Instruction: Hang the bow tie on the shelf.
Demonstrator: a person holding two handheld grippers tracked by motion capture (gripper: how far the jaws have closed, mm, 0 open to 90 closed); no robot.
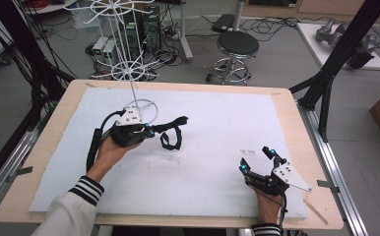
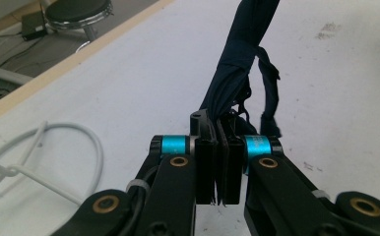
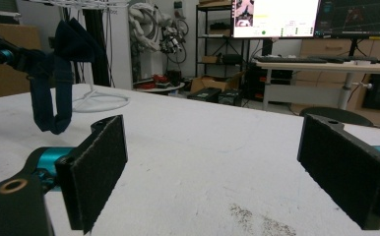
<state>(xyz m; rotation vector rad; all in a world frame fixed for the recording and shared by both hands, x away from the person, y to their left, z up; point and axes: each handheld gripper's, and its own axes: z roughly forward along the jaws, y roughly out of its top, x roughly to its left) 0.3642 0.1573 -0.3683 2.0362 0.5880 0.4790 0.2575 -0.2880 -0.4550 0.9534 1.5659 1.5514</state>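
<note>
A dark navy strap (image 1: 171,132) with a loop hangs in the air over the white sheet, and my left gripper (image 1: 147,130) is shut on one end of it. In the left gripper view the strap (image 2: 237,69) rises from between the pressed-together jaws of the left gripper (image 2: 218,167). The right gripper view shows the strap (image 3: 55,73) dangling at far left, lifted off the sheet. My right gripper (image 1: 258,160) rests near the table's front right, open, with nothing between its pads (image 3: 97,167).
A white wire rack (image 1: 126,64) stands on a ring base (image 1: 143,109) at the back left of the white sheet (image 1: 217,128), just behind my left hand. A stool (image 1: 236,49) and cables lie beyond the far table edge.
</note>
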